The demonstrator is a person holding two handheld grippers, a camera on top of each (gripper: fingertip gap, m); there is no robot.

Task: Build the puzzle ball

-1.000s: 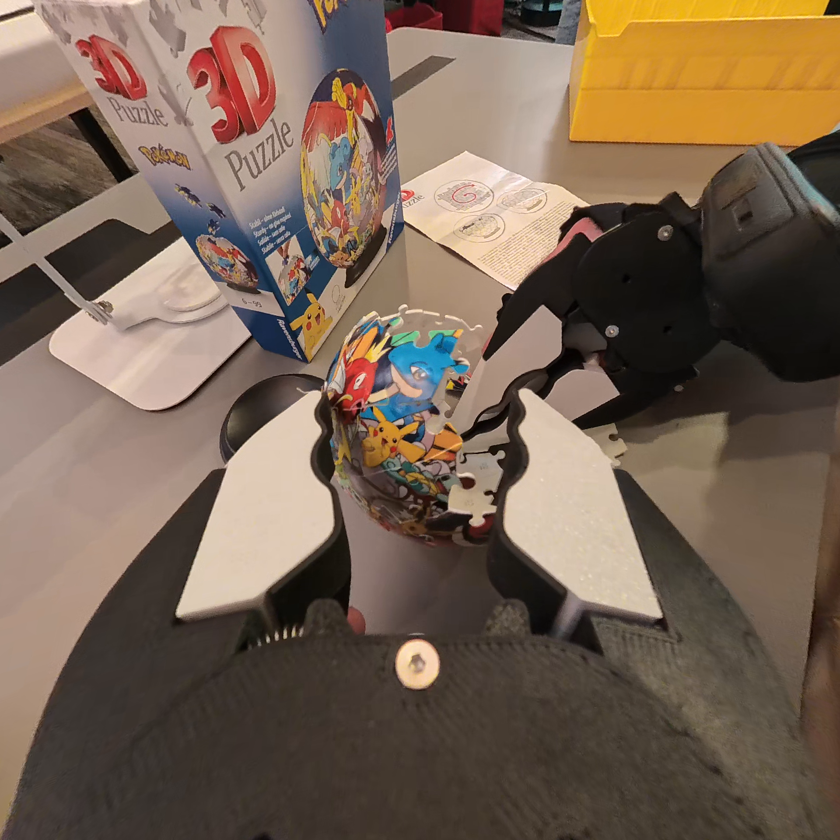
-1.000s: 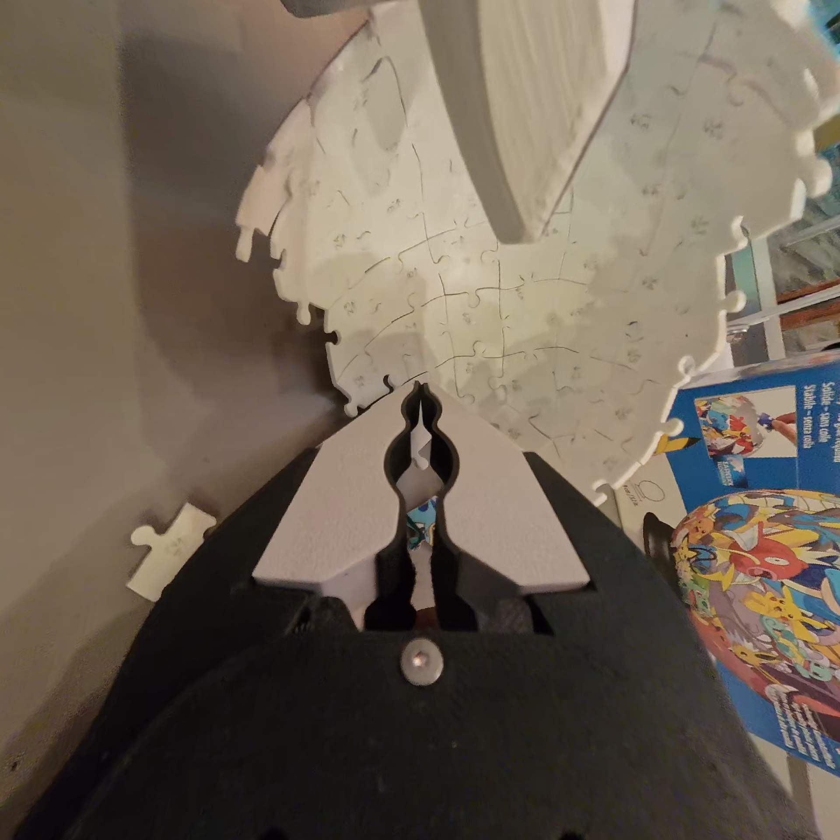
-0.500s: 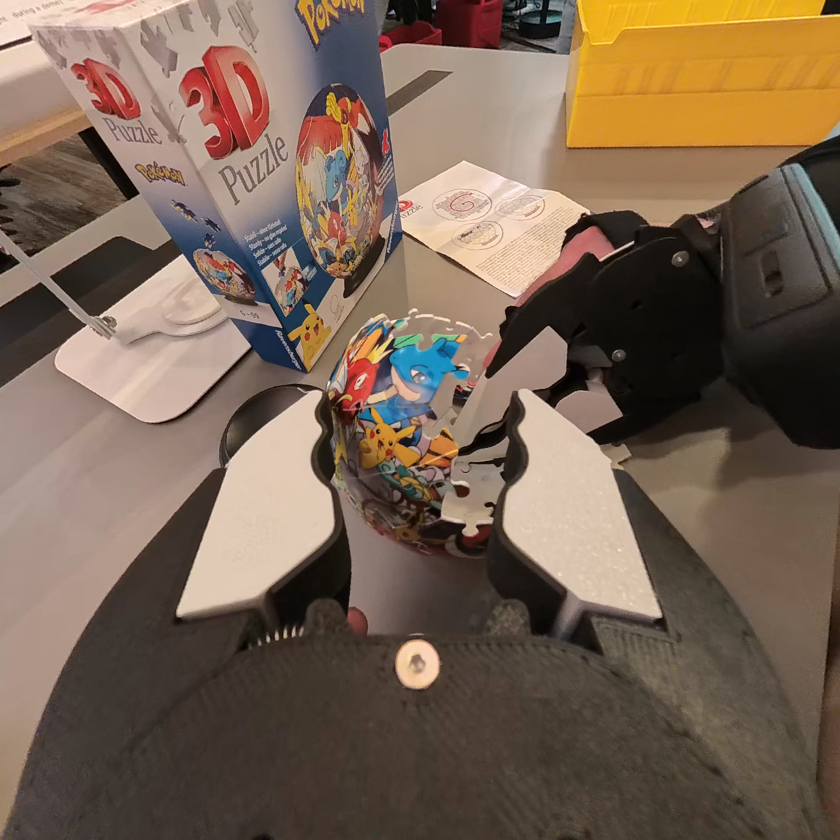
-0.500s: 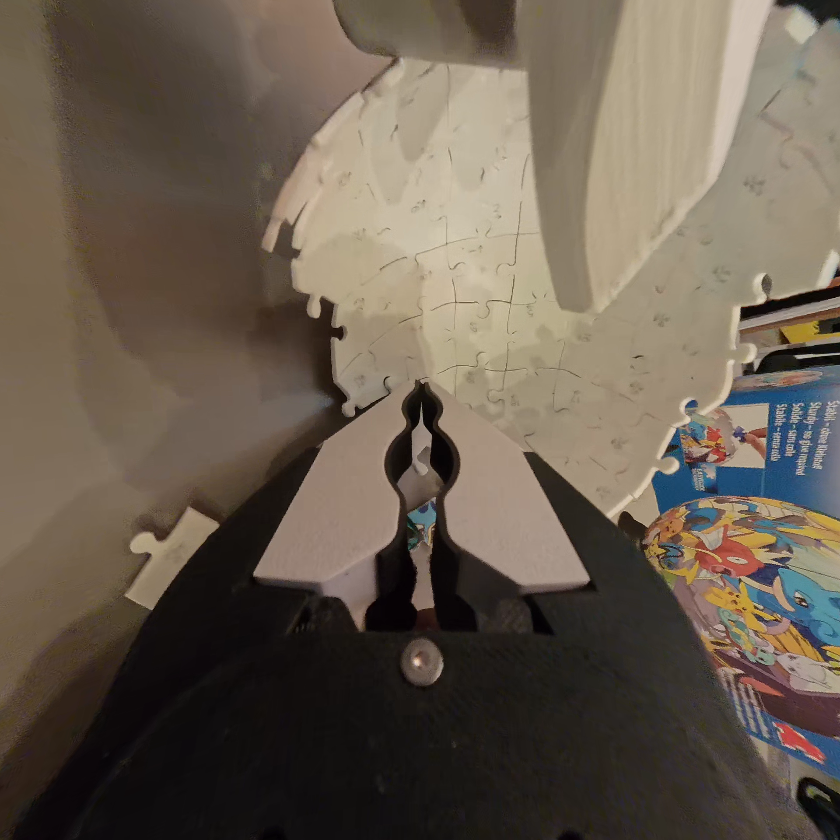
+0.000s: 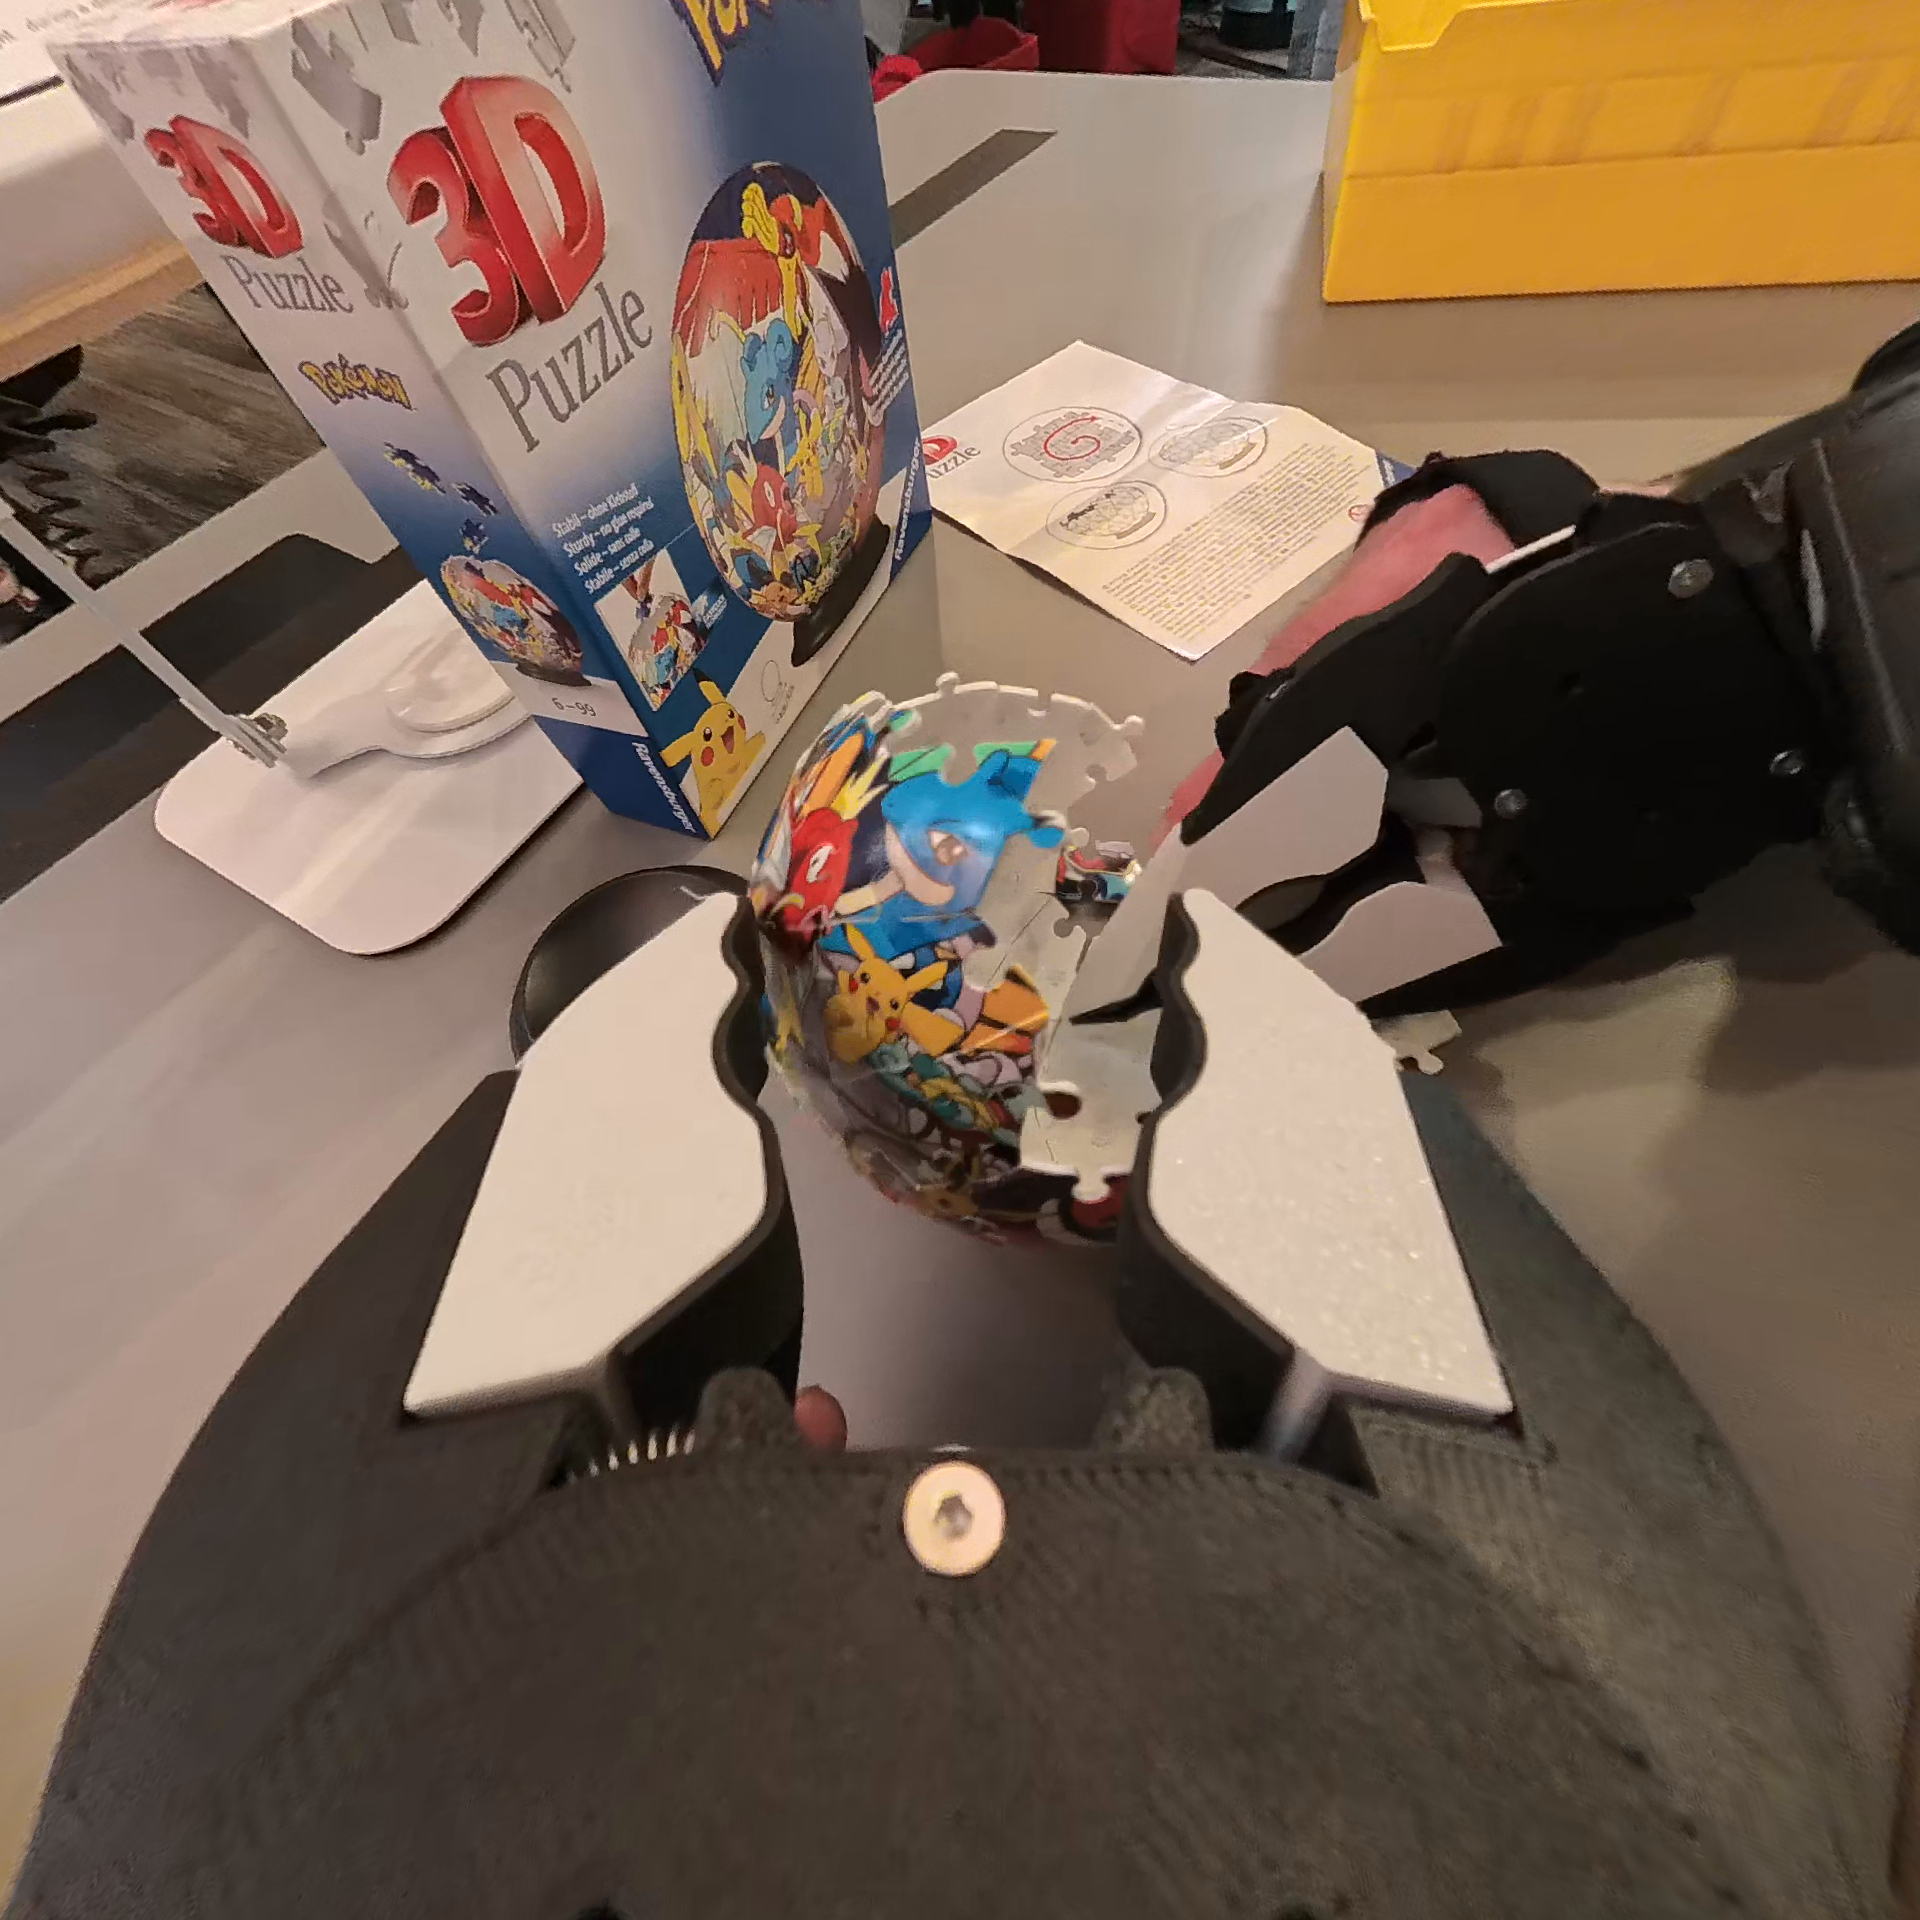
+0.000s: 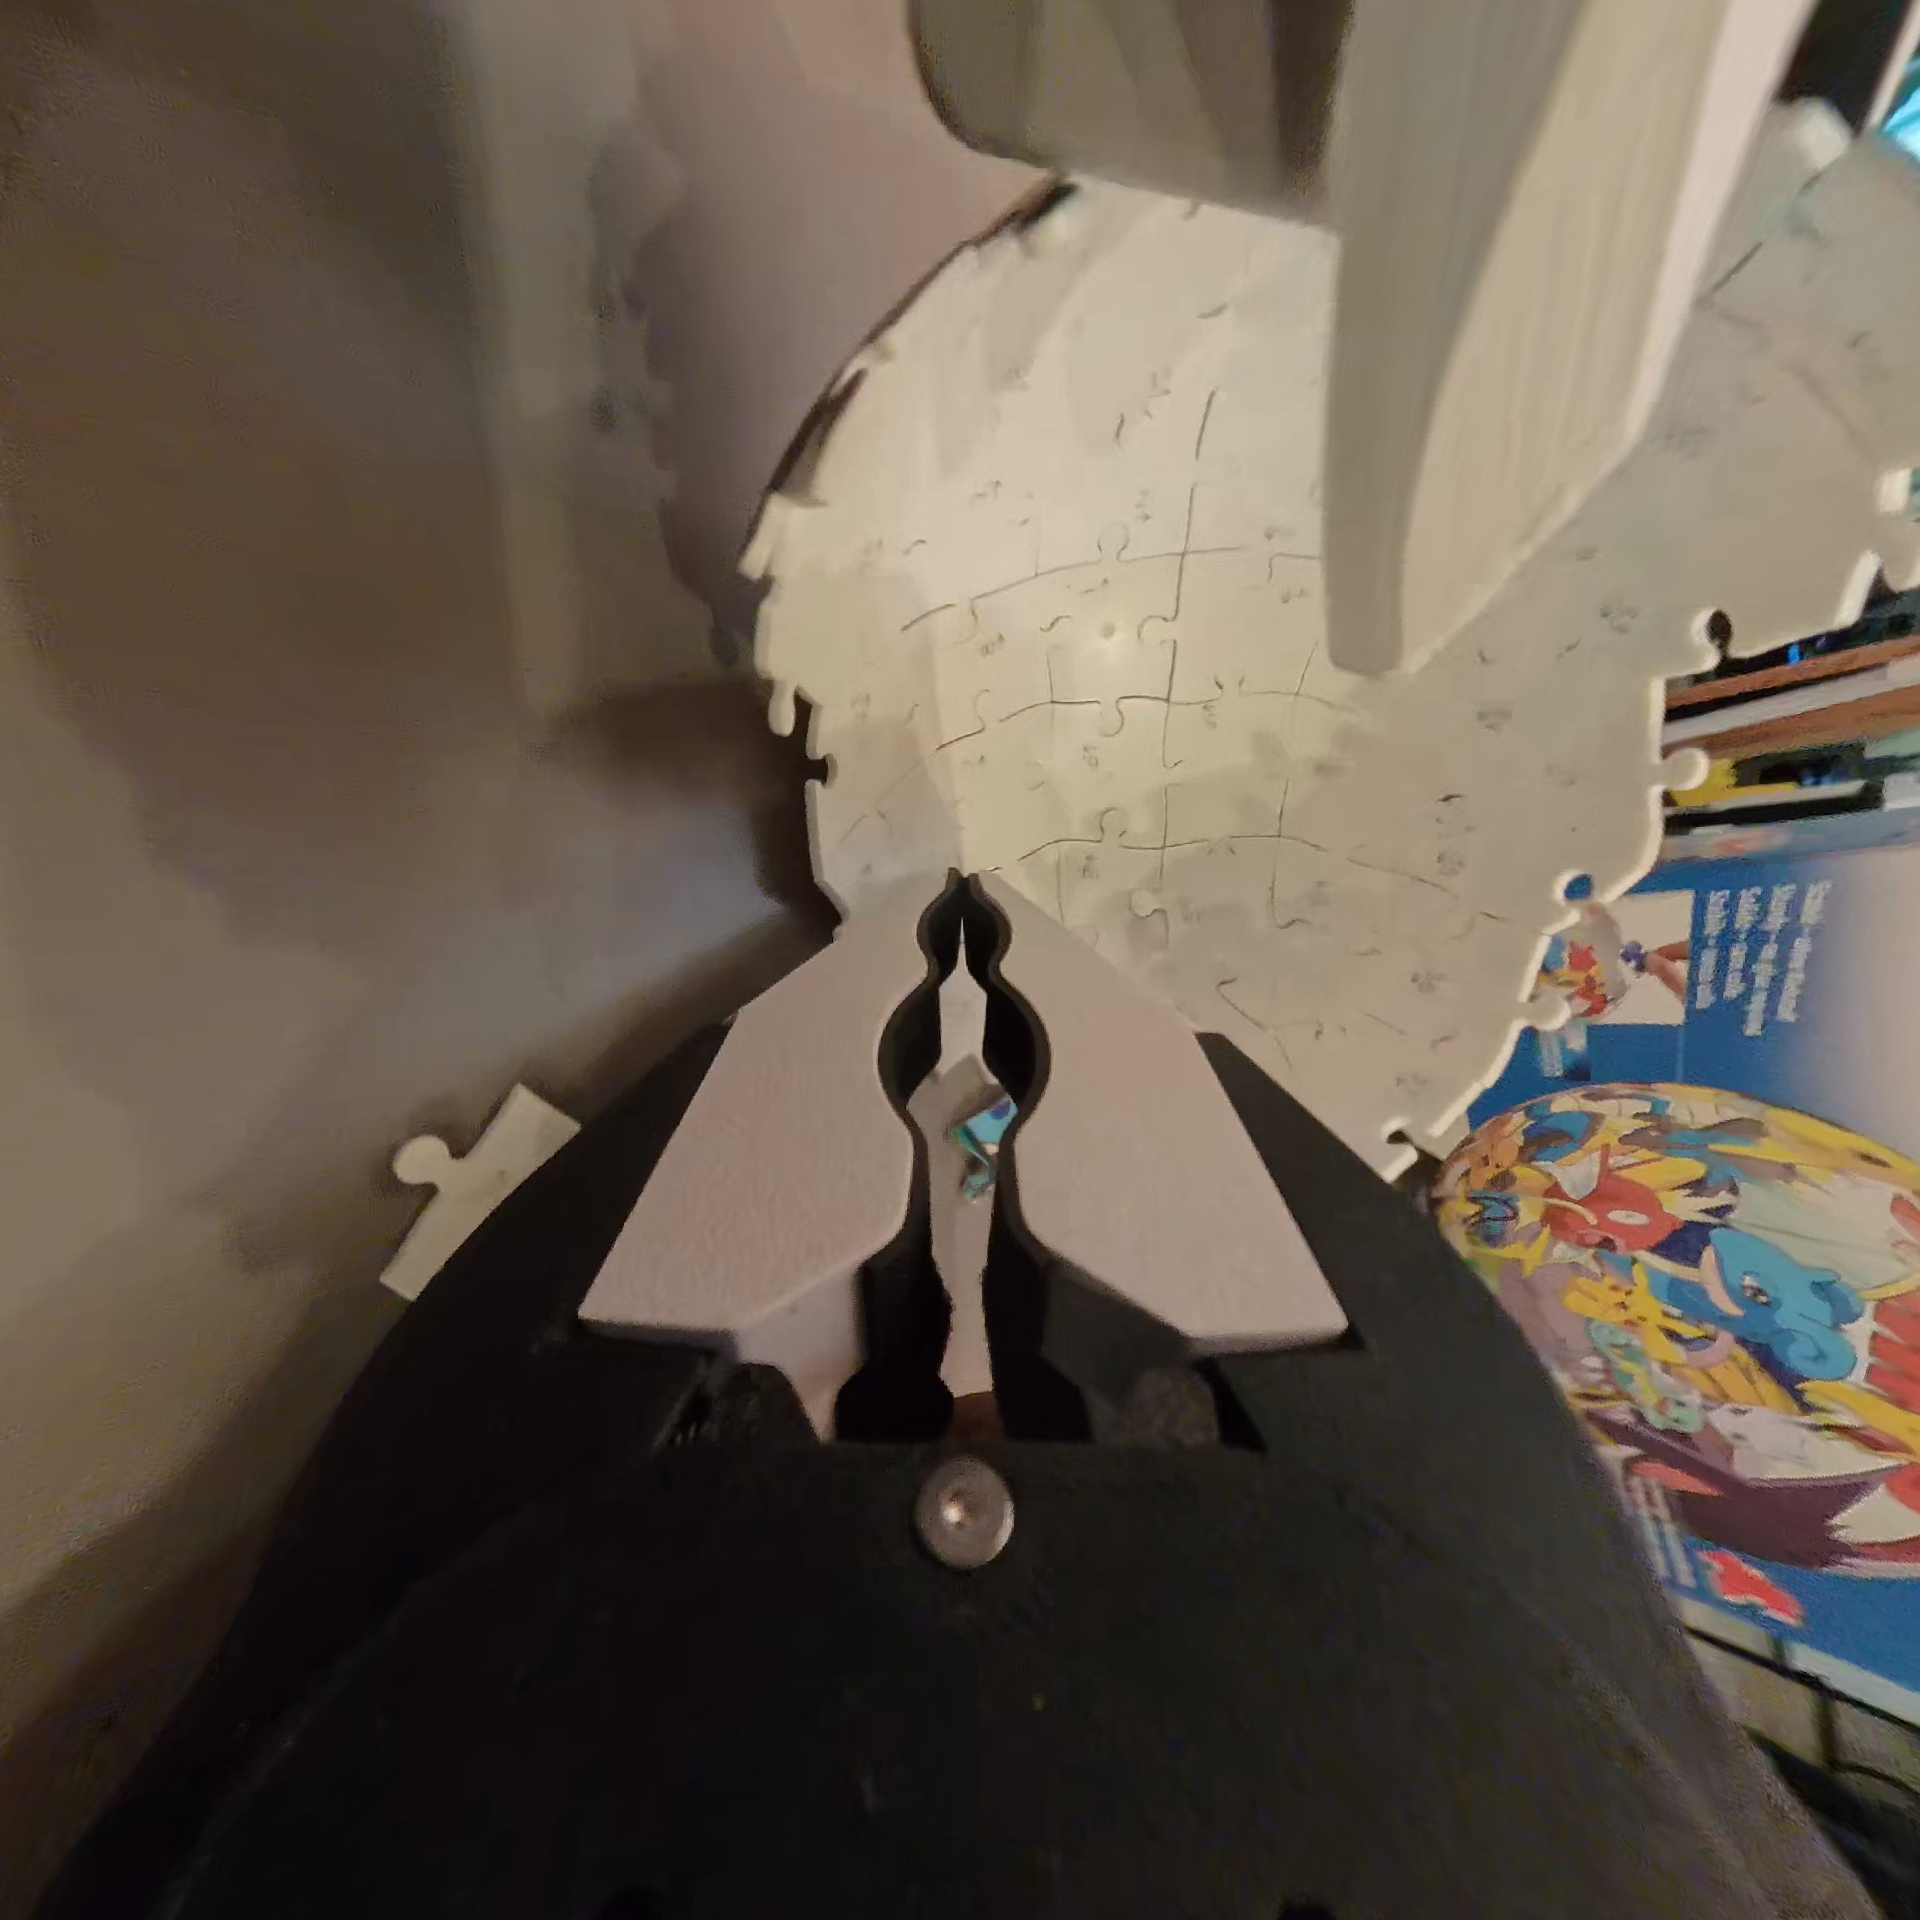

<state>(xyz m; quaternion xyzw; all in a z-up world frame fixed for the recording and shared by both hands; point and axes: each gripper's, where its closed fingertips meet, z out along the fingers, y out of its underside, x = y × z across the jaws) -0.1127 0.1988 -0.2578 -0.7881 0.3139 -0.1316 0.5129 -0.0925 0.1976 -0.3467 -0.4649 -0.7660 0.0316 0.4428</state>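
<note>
White-backed ball [image 6: 1143,665] edge meets right gripper [image 6: 961,883].

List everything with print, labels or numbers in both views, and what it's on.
Not transcribing wording; carriers only.
Puzzle box: large red and grey title, brand marks, small print, a number tag; legible.
Paper leaflet: logo, diagrams, fine print; too small.
Puzzle ball, inside: faint marks on piece backs; too blurred.
Puzzle piece in right gripper: none readable.
Yellow bin: none seen.

Yellow bin [image 5: 1621,156] and white stand base [image 5: 343,821] on grey table [image 5: 1143,218]
</note>
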